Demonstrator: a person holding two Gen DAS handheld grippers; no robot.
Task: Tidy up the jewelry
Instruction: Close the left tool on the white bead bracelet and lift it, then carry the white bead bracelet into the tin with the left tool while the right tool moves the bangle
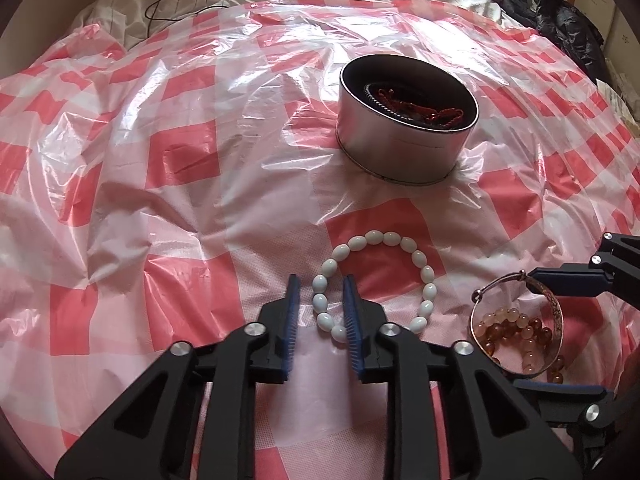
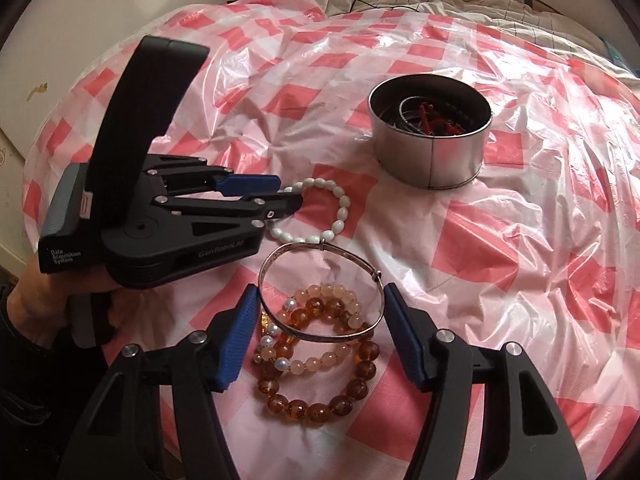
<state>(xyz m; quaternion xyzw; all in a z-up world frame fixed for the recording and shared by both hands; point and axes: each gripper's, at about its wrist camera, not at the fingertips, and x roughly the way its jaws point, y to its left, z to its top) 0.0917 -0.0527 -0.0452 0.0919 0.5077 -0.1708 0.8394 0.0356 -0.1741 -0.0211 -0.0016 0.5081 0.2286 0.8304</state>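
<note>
While the left wrist looks down – left gripper (image 1: 322, 280): pads clamped on the white bead bracelet (image 1: 400, 240), which lies on the checked plastic sheet (image 1: 160, 140).
Tin (image 1: 400, 152): beyond the bracelet, red beads inside.
Right wrist – right gripper (image 2: 320, 288): pads pressed against both sides of the silver bangle (image 2: 304, 245).
Amber bead bracelets (image 2: 320, 408): heaped under the bangle.
</note>
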